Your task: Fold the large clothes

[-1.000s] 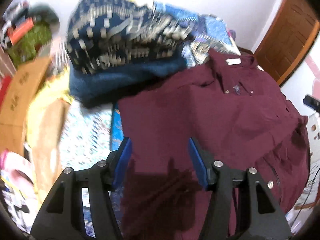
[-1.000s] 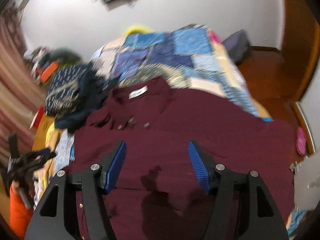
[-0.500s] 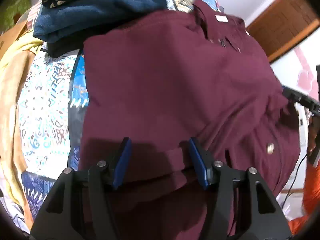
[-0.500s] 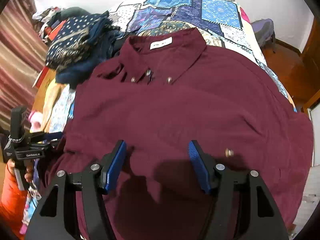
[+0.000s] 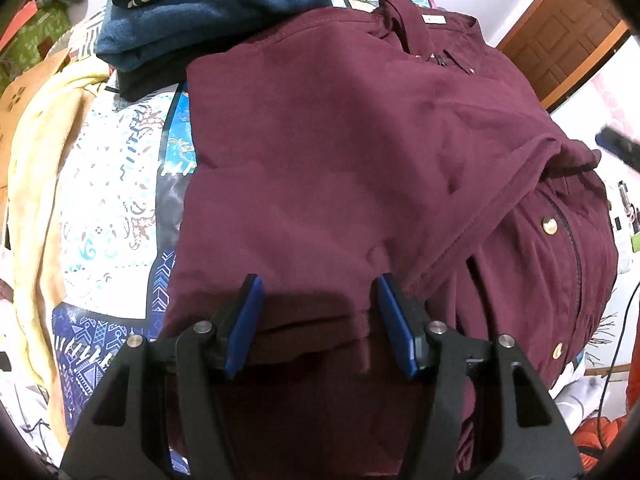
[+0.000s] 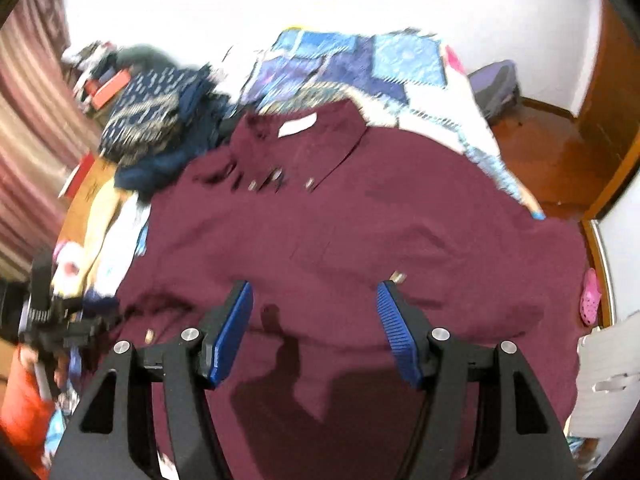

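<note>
A soft, creased maroon shirt (image 5: 340, 152) is spread beneath both tongs, left (image 5: 318, 320) and right (image 6: 314, 328), held wide, empty.

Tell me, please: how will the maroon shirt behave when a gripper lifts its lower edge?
The maroon shirt probably droops: its cloth already creases. The layers near the left gripper may separate. It likely drags little on the quilt.

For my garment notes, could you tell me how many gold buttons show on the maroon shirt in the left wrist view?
2 on the maroon shirt: one gold button on the folded right side, another lower near the hem. Others may be hidden in folds.
</note>
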Demonstrator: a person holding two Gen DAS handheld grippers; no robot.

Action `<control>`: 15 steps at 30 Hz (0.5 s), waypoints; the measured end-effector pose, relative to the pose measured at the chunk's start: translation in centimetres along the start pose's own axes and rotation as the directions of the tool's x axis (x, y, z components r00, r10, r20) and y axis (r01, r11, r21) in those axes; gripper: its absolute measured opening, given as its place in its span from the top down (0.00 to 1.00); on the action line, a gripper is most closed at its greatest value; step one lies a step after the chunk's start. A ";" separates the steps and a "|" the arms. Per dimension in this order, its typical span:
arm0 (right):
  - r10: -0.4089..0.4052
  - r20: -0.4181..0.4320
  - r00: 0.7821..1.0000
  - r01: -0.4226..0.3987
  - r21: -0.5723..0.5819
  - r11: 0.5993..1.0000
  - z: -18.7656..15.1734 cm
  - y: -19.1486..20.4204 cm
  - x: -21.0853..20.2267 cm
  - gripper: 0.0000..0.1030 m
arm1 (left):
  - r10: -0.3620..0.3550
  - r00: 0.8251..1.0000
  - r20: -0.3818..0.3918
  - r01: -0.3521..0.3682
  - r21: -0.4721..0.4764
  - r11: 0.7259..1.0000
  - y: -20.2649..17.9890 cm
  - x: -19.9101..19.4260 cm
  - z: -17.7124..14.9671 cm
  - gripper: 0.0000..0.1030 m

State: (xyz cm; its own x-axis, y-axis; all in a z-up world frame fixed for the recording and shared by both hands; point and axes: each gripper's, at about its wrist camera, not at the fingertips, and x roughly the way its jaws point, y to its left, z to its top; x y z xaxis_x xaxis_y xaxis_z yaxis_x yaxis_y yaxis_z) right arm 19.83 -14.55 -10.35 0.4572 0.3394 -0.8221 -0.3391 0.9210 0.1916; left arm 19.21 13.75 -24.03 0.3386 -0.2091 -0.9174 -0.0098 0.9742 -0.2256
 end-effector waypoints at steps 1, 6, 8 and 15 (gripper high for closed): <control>-0.013 0.002 1.000 0.013 0.023 1.000 0.3 -0.4 0.4 0.41 | 0.003 1.000 -0.001 -0.003 0.008 1.000 -0.2 -0.1 0.0 0.43; -0.075 -0.074 0.994 0.081 0.080 0.994 -0.2 -2.3 3.3 0.41 | 0.036 0.999 0.008 -0.036 0.048 0.998 -0.9 -1.4 -0.4 0.44; -0.074 -0.089 0.993 0.080 0.060 0.995 -1.3 -2.6 3.4 0.41 | 0.045 0.998 0.034 -0.046 0.049 0.998 -1.1 -2.2 0.4 0.44; -0.034 -0.051 0.998 0.037 0.065 0.997 -4.4 -3.8 0.8 0.41 | -0.017 0.992 0.122 0.011 0.045 0.999 -4.2 -2.9 7.1 0.44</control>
State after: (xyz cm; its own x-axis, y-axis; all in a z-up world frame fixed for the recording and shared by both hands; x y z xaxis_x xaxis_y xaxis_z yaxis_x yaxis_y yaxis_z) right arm 17.90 -18.62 -14.05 0.4263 0.2976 -0.8542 -0.2674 0.9436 0.1953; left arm 25.00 10.87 -18.12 0.4512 -0.2133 -0.8666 0.0366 0.9746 -0.2208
